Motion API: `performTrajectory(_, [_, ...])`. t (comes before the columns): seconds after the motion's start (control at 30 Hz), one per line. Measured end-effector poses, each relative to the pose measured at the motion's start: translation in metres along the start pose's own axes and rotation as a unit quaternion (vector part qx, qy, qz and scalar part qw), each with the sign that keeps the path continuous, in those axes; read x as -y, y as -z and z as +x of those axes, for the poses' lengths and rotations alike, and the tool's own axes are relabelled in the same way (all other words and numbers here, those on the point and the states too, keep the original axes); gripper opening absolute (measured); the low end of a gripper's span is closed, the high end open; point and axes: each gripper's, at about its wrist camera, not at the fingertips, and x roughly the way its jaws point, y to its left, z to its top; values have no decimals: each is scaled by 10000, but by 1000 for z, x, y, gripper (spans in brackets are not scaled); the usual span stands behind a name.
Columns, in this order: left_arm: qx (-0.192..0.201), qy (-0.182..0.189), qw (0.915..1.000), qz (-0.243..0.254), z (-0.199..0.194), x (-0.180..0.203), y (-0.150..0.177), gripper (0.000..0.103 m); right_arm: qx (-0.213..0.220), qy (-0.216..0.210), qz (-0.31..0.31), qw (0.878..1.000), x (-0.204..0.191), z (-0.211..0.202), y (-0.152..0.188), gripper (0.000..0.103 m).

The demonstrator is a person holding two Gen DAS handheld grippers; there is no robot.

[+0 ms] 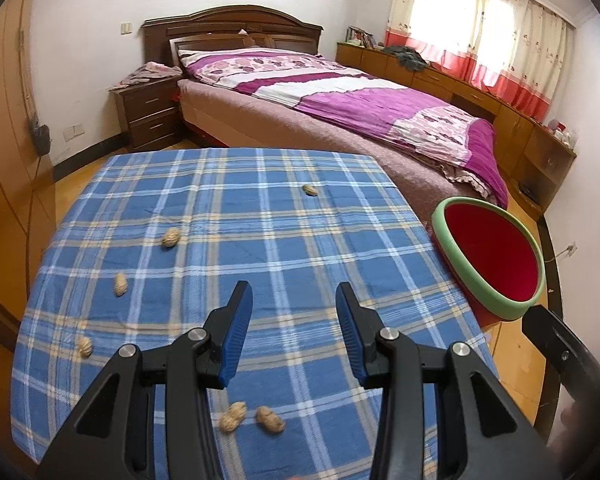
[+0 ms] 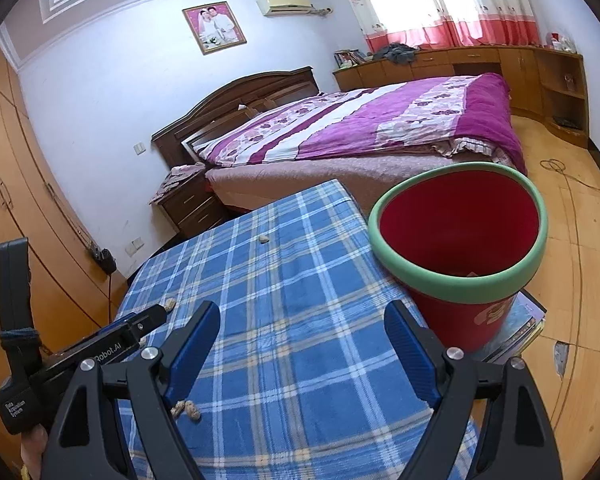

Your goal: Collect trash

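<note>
At the bottom of the left wrist view the left gripper [image 1: 294, 304] has its jaws partly apart with nothing between them, and in the right wrist view the right gripper [image 2: 302, 328] stands wide open and also empty. Just below the left gripper two peanut shells [image 1: 252, 418] lie on the checked cloth [image 1: 260, 240], with four more shells scattered toward the middle and left. The red bin [image 2: 458, 248] at right seems to hold some scraps already, so most work is left.

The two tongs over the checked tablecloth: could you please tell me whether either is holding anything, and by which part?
Nothing is held. The left tongs and the right tongs both stand open with only tablecloth between their pads; the peanuts lie untouched.
</note>
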Motion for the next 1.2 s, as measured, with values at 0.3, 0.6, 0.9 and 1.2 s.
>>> performTrajectory(0.3, [232, -138, 9996, -47, -17, -10, 5, 44, 87, -10, -129, 9999, -11, -10, 5, 86])
performTrajectory(0.6, [377, -196, 9990, -100, -29, -16, 5, 44, 147, -45, -224, 9996, -20, -17, 7, 86])
performTrajectory(0.9, [449, -243, 9986, -136, -36, -18, 7, 44, 167, -71, -276, 9995, -25, -21, 9, 86])
performTrajectory(1.2, [464, -248, 9985, -138, -38, -19, 7, 44, 169, -70, -277, 9994, -25, -21, 8, 86])
